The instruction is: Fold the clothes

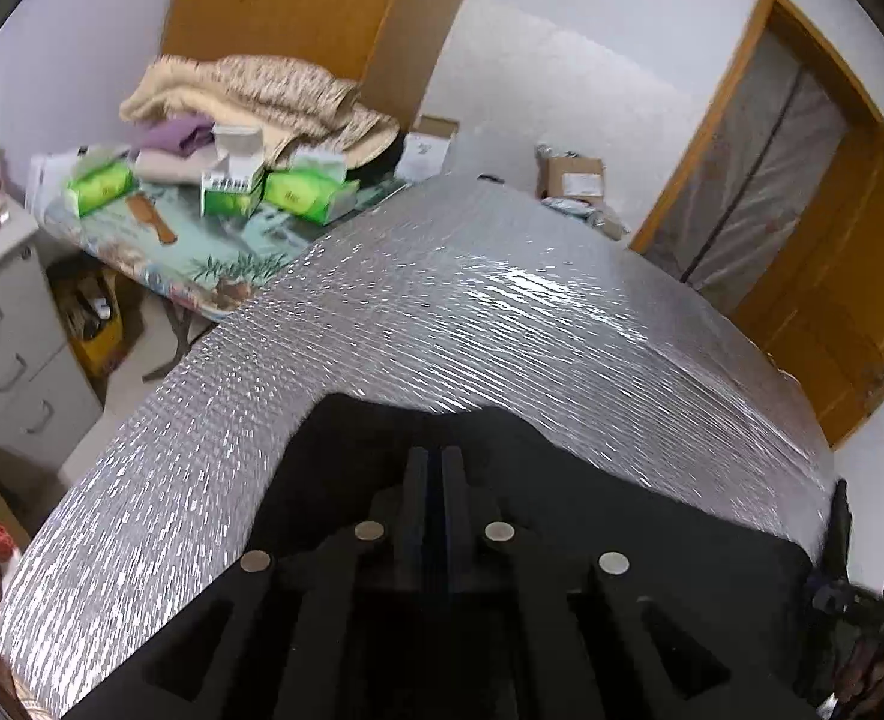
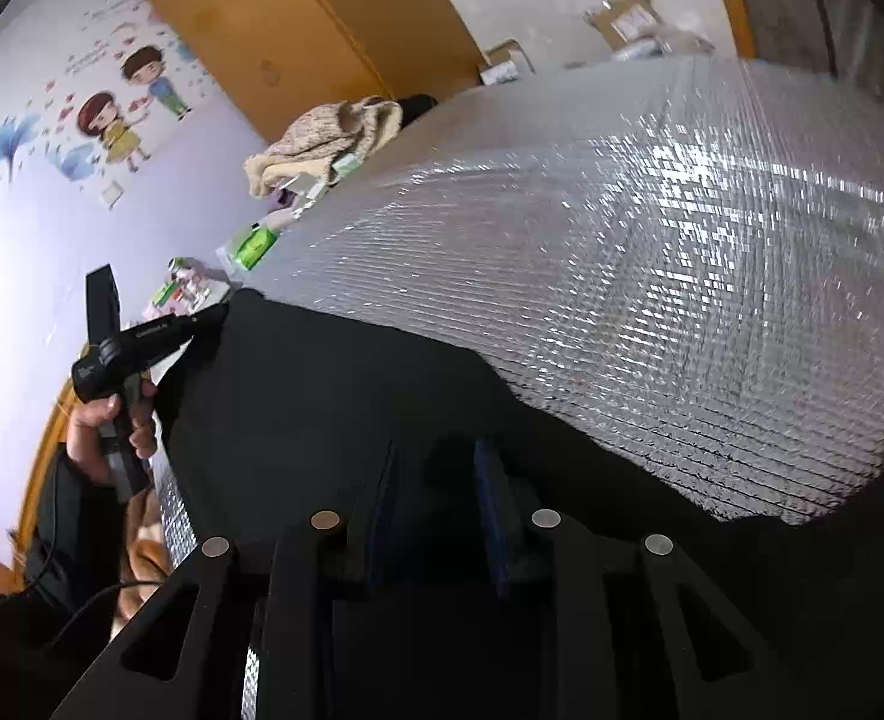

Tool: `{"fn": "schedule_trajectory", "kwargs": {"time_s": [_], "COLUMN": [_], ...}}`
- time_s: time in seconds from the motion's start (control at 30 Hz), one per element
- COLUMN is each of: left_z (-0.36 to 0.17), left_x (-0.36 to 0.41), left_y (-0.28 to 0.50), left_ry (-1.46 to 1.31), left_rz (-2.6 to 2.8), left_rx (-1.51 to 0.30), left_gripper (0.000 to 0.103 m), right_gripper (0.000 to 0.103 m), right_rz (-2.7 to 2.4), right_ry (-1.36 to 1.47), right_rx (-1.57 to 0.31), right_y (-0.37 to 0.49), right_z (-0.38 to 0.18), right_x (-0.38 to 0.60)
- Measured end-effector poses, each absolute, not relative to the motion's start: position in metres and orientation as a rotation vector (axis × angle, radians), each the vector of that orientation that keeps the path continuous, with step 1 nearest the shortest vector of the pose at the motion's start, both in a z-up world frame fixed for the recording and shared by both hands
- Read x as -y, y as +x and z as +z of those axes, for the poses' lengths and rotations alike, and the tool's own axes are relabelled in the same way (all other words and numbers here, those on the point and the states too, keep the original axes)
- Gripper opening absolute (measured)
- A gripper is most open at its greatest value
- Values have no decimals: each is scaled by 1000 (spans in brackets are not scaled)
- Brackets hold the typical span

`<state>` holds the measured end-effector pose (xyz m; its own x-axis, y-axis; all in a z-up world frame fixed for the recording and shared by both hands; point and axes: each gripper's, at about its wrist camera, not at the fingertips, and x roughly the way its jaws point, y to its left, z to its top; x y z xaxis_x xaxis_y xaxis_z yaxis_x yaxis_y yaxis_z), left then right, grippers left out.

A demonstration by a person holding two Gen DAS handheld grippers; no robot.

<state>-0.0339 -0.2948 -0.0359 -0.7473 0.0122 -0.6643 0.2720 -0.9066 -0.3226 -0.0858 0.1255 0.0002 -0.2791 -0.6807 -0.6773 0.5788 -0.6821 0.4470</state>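
A black garment (image 1: pixel 369 438) lies spread on a silver quilted foil surface (image 1: pixel 472 312). In the left wrist view my left gripper (image 1: pixel 435 459) has its jaws pressed together, with black cloth around and beyond the tips. The right wrist view shows that left gripper (image 2: pixel 216 318), held by a hand (image 2: pixel 90 420), pinching the garment's (image 2: pixel 333 396) raised left corner. My right gripper (image 2: pixel 435 471) stands with its two fingers (image 2: pixel 493 480) apart just over the black cloth, not pressing on it. The garment's near part is hidden under the grippers.
The foil surface (image 2: pixel 682 276) stretches far and to the right. To the left stands a side table with green tissue packs (image 1: pixel 102 183) and piled blankets (image 1: pixel 261 96). A grey drawer unit (image 1: pixel 3 330), a cardboard box (image 1: pixel 571 177) and a wooden door (image 1: pixel 832 276) ring the room.
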Motion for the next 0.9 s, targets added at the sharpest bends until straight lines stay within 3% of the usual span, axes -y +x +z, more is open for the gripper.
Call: {"fn": "schedule_trajectory", "kwargs": {"time_s": [0.3, 0.5, 0.8, 0.87, 0.9], "left_z": [-33, -48, -56, -56, -55], "left_x": [248, 210, 185, 187, 187], "left_y": [43, 52, 56, 57, 58], "left_ry": [1003, 1110, 1158, 1151, 1149], "left_rz": [-2815, -2879, -2899, -2892, -2889], "left_rx": [-620, -605, -628, -634, -634], "left_gripper": [6, 9, 10, 10, 10], "right_gripper": [31, 31, 31, 27, 18], "right_rz": [-1873, -1782, -1772, -1771, -1772], "right_ry": [973, 921, 921, 919, 921], "right_rx": [-146, -329, -399, -393, -394], "right_y": [-22, 11, 17, 17, 17], "right_z": [8, -2, -15, -14, -14], "right_x": [-97, -74, -63, -62, -61]}}
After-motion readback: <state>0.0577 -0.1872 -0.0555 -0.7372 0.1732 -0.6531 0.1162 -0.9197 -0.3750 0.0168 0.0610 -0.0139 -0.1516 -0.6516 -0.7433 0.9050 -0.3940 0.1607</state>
